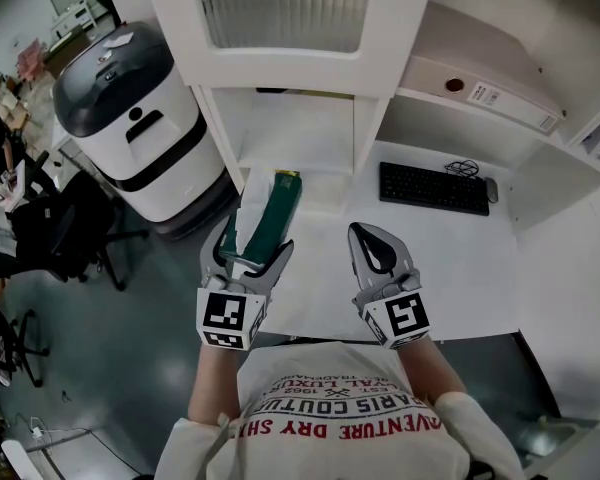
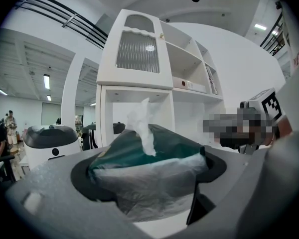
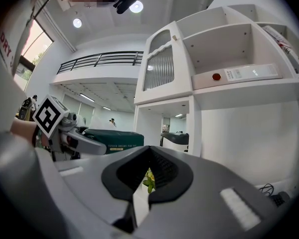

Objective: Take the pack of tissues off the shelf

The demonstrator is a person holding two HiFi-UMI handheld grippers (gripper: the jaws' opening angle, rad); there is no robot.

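Observation:
The pack of tissues (image 1: 275,213) is dark green with a clear plastic end, and it hangs in the air in front of the white shelf unit's lower opening (image 1: 300,133). My left gripper (image 1: 252,253) is shut on it near its near end. In the left gripper view the pack (image 2: 149,158) fills the space between the jaws, and a white tissue (image 2: 142,126) sticks up from its top. My right gripper (image 1: 372,248) hovers over the white desk (image 1: 450,268) beside the pack, shut and holding nothing. The right gripper view shows the pack (image 3: 112,139) to its left.
A black keyboard (image 1: 433,188) and a mouse (image 1: 491,190) lie at the back of the desk. A white binder (image 1: 490,93) rests on the upper shelf. A white and grey machine (image 1: 130,118) and a black chair (image 1: 65,218) stand on the floor to the left.

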